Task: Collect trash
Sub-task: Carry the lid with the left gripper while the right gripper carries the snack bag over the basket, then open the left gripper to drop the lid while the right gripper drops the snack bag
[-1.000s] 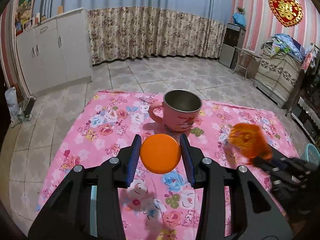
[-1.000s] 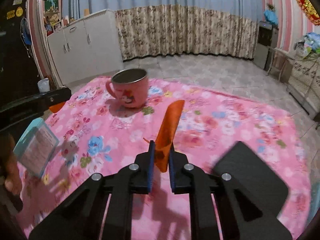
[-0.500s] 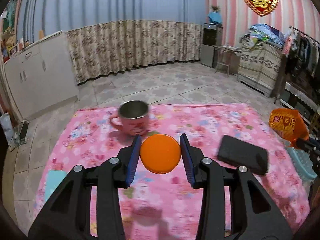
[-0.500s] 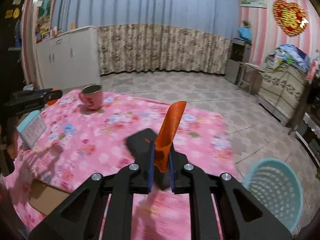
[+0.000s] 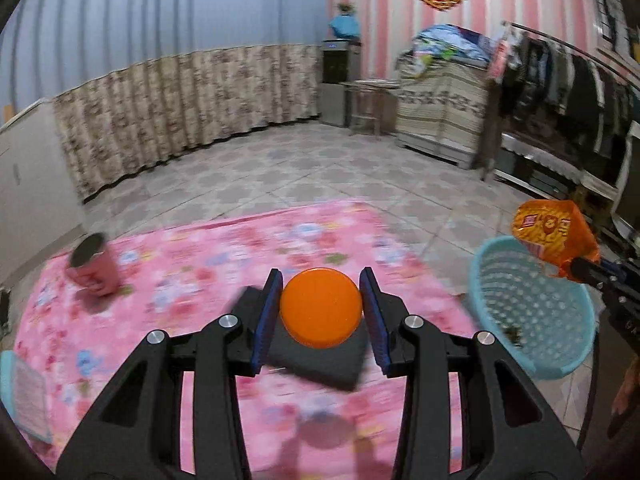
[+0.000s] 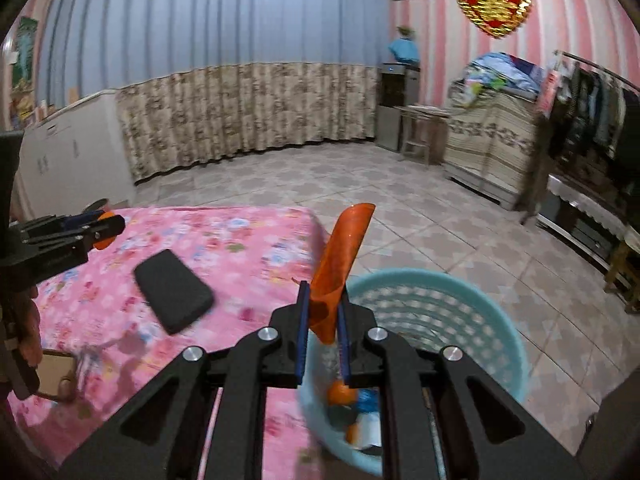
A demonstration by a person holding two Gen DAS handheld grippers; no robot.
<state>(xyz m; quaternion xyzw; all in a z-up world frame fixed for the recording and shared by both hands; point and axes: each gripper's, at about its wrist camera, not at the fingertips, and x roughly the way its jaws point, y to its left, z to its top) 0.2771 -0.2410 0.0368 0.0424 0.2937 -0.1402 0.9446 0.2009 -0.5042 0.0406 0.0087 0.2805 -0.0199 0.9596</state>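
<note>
Right claw [image 6: 323,330] clamped on an orange wrapper [image 6: 340,264], pads pinching its lower end; the rest sticks up and forward. Left claw [image 5: 321,314] gripping an orange cap [image 5: 321,308] by its rim, flat face toward the camera.

Landmark: blue basket [image 6: 480,312], on the floor just off the corner of the pink-clothed worktop [image 6: 224,240].
- Wrapper: over the basket's near rim, above the opening. Some trash already lies in the bottom.
- Cap: over the worktop, above a black pad [image 5: 320,364], well short of the basket [image 5: 532,312] and to its left.

Step in hand, as I judge it: drop both pieces in.
- Right: carry the wrapper a little further toward the basket's centre before letting go; it is light and could catch the rim or flutter out.
- Left: bring the cap fully past the rim, lower it, then release so it does not bounce out.
</note>
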